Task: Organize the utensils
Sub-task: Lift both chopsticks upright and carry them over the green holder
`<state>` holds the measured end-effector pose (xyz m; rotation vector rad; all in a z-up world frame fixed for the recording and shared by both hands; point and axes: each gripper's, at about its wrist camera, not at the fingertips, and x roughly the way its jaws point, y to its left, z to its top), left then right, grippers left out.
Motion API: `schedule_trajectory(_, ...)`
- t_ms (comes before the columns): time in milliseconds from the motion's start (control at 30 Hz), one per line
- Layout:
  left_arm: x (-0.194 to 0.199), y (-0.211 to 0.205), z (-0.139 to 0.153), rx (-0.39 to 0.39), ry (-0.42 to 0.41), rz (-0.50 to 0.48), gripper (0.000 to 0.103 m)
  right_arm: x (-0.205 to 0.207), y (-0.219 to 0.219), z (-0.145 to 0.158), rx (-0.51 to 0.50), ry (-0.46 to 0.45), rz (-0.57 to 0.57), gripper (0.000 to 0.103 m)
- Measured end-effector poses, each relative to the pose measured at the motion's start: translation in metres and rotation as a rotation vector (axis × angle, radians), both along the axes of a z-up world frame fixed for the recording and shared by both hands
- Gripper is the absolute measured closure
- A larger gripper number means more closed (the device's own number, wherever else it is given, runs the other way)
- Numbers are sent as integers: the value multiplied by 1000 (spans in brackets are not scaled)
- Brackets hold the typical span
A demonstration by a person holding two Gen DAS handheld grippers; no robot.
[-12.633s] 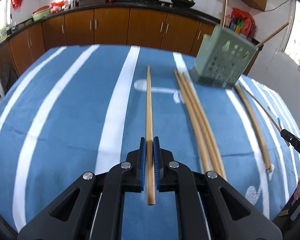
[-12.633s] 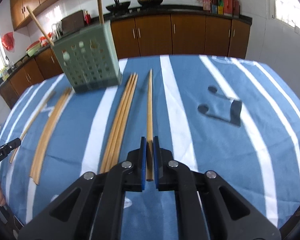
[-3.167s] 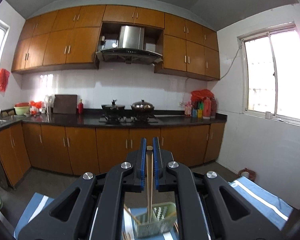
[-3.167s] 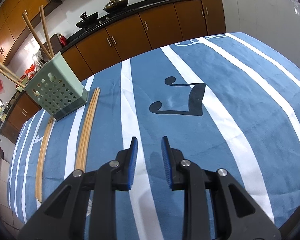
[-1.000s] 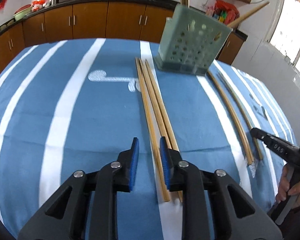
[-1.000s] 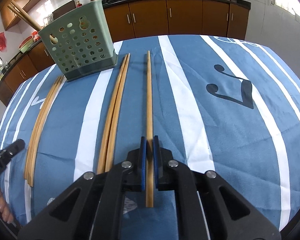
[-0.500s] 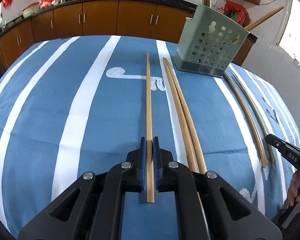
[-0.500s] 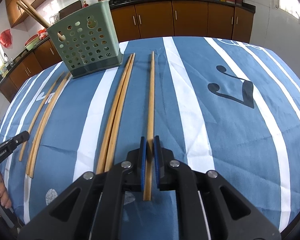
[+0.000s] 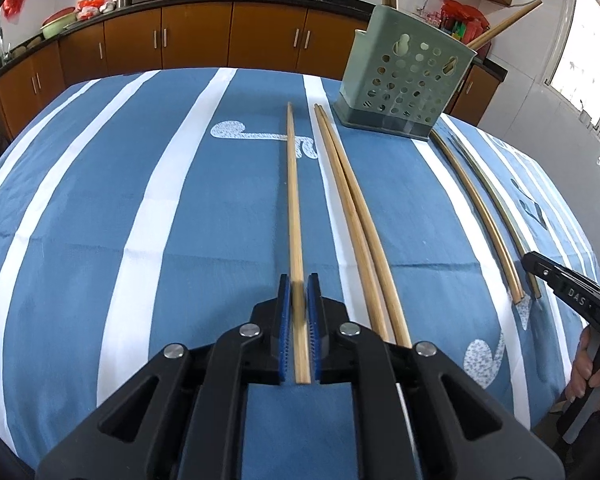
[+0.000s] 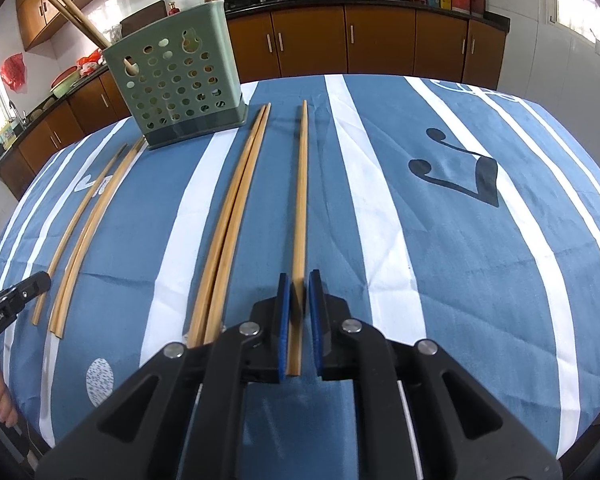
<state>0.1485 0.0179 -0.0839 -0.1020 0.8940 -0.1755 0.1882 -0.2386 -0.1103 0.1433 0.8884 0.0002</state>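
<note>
A green perforated utensil basket point(image 9: 404, 84) stands at the far side of the blue striped tablecloth, with several chopsticks standing in it; it also shows in the right wrist view point(image 10: 176, 88). My left gripper point(image 9: 299, 280) is shut on one long wooden chopstick point(image 9: 292, 184) that points away along the cloth. My right gripper point(image 10: 298, 278) is shut on another long chopstick point(image 10: 301, 184). A pair of chopsticks point(image 9: 352, 208) lies right of the left one; the pair point(image 10: 236, 208) also lies left of the right one.
Two more chopsticks point(image 9: 480, 208) lie curved on the cloth by the basket; they also show in the right wrist view point(image 10: 88, 224). Each view catches the other hand-held gripper at its edge point(image 9: 572, 296) point(image 10: 8, 304). Brown kitchen cabinets point(image 9: 196, 44) stand behind the table.
Both grippers stay shut on their chopsticks. Half a second ago the views were nearly the same; the basket now sits slightly closer in both views.
</note>
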Motion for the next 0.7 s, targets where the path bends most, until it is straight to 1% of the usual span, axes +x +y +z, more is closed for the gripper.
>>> schedule_trajectory(67, -2, -4, 0, 28, -11, -4, 92, 0, 1, 0, -5, -2, 0, 92)
schedule_trajectory(133, -4, -6, -1, 49, -18, -5, 92, -1, 1, 0, -13, -6, -1, 95)
schedule_trajectory(200, -4, -8, 0, 70, -16, -9, 96, -1, -2, 0, 1, -7, 1, 95)
schedule_trajectory(267, -1, -4, 1, 52, 3, -19, 96, -3, -4, 4, 13, -18, -3, 95)
schedule_trajectory(333, 0, 2, 7, 30, -5, -10, 96, -7, -6, 14, 16, -58, -5, 95)
schedule_trajectory(600, -1, 17, 78, -40, -196, 1, 96, -19, -17, 70, 27, -238, -22, 96)
schedule_trajectory(700, 1, 17, 101, -62, -253, 1, 96, -23, -21, 91, 27, -307, -30, 96)
